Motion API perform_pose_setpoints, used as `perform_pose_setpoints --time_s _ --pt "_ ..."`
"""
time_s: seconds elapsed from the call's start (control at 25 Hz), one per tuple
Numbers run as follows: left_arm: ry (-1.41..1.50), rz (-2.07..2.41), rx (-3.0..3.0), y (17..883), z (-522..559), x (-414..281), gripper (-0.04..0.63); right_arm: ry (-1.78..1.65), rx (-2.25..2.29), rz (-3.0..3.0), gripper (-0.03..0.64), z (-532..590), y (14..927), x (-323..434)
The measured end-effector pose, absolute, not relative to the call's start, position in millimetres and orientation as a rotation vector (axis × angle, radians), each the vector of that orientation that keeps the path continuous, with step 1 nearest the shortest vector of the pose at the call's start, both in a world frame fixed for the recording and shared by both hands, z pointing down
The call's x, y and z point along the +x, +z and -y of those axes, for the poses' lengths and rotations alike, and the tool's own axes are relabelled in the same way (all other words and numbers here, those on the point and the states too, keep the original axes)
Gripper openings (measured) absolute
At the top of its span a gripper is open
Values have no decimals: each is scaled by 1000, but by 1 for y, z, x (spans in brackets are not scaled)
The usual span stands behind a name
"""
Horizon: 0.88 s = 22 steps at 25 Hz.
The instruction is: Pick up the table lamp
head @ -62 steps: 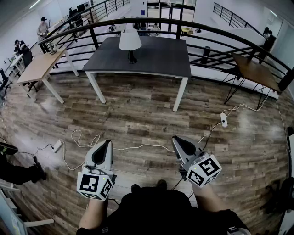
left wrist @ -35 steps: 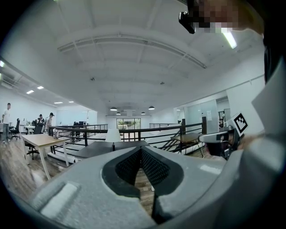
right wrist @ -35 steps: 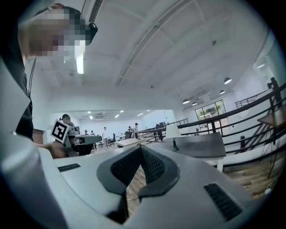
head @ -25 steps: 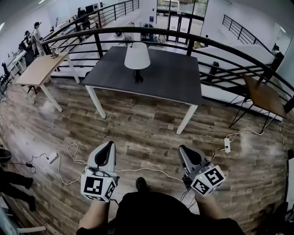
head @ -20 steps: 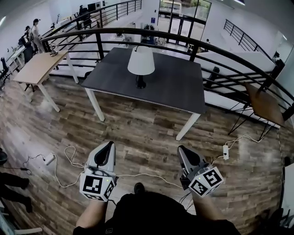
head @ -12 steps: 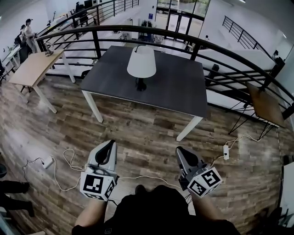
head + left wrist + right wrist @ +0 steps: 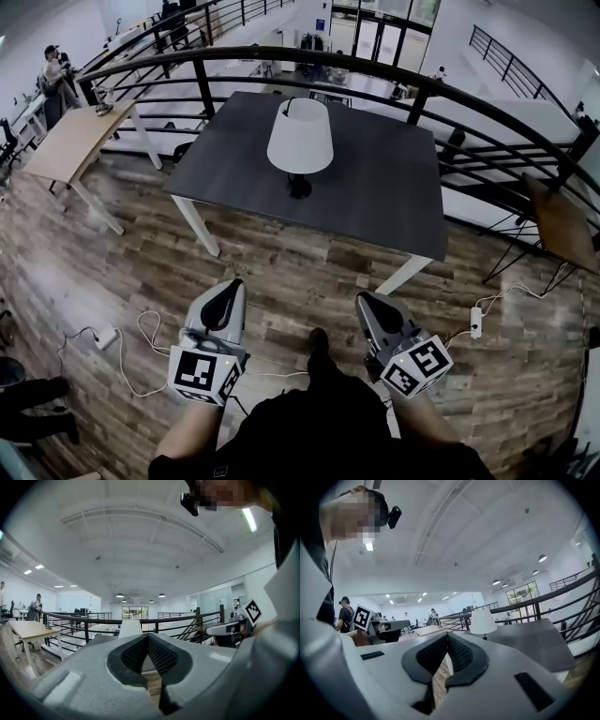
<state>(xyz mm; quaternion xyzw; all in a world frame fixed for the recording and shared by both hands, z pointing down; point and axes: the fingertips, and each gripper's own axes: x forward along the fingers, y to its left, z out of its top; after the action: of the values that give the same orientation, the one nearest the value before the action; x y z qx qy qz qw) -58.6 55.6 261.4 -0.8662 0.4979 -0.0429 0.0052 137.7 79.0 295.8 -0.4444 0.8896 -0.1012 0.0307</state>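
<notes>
Lamp [image 7: 300, 141] stood upright on the dark counter [image 7: 398, 202], toward its far left part. I held my left hand-held gripper [image 7: 231, 286] and right hand-held gripper [image 7: 365, 300] over the wood floor [image 7: 112, 272], both clenched, empty, well short of the counter.

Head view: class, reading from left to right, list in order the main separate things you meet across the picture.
Light wooden table → left gripper → table lamp → right gripper → white power strip on the floor → brown side table.
</notes>
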Motion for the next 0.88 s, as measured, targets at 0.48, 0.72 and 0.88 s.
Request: perform_pose_setpoints --time_s 0.48,0.72,0.88 --pt "-140 -1668 -2654 256 104 -33 5 -206 -1239 -2860 13 96 294 149" --pt "-119 -1696 -2640 260 148 -47 5 -189 -1196 -2900 14 145 297 124" --pt "-112 -1689 -2663 271 178 -62 5 -214 -1203 -2907 14 171 307 101"
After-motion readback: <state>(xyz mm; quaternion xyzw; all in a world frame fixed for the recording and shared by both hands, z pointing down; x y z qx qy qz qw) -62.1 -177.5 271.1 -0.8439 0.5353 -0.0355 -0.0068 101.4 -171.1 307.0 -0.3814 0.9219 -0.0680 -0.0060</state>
